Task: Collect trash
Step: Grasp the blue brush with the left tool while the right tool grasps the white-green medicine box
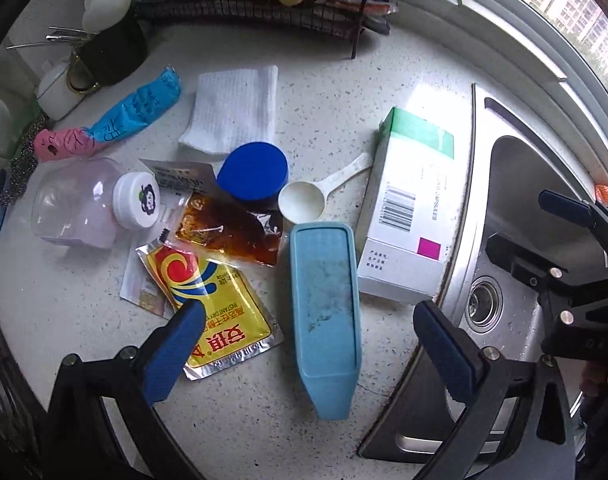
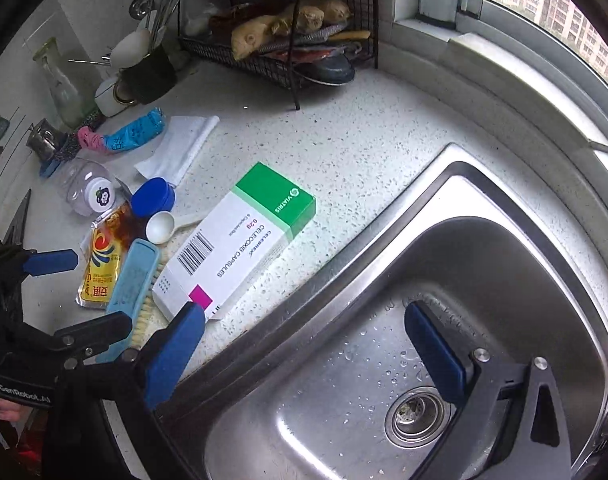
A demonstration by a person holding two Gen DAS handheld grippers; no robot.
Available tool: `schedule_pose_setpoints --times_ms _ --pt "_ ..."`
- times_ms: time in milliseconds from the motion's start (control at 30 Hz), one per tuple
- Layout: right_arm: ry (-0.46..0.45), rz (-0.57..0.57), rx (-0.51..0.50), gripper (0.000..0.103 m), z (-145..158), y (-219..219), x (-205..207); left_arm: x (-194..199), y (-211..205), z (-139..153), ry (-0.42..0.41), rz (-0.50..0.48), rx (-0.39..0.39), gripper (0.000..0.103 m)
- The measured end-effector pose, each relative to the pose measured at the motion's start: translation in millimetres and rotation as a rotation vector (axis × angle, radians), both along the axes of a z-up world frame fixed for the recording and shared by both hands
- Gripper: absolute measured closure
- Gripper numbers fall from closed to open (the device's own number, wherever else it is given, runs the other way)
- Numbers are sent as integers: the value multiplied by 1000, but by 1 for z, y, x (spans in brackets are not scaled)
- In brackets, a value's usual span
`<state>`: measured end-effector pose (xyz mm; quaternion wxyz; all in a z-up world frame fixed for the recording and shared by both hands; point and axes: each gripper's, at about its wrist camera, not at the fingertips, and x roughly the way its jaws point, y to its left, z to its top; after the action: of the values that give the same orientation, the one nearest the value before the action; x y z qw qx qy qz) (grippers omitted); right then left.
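Barely begun, by the look of it: both the left gripper (image 1: 310,326) and right gripper (image 2: 304,330) wide and empty, with yellow sachet (image 1: 213,300), brown sauce packet (image 1: 227,230) and medicine box (image 2: 239,240) all uncollected on the countertop (image 1: 336,80), left of the sink (image 2: 484,280).

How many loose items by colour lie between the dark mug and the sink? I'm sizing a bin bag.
Blue: 3: brush, lid, pink-tipped tube
White: 3: cloth, scoop, box
Clear: 1: jar
Foil sachets: 3: yellow, brown, silver
Total: 10
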<state>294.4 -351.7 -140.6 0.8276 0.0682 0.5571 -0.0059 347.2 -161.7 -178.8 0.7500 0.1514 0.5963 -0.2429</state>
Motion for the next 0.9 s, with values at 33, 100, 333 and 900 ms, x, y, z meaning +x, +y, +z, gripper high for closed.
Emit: schedule_pose_setpoints --times_ms 33,100,333,900 --pt "8 0 1 3 -2 0 0 1 0 -4 6 1 9 0" --pt "19 -1 9 3 -5 0 0 4 -1 -11 13 0 19 0" --pt "38 -19 33 3 -11 -6 5 8 -8 -29 29 -18 45 21" --pt "96 -83 121 3 -5 17 48 8 37 13 -5 106 -42 68"
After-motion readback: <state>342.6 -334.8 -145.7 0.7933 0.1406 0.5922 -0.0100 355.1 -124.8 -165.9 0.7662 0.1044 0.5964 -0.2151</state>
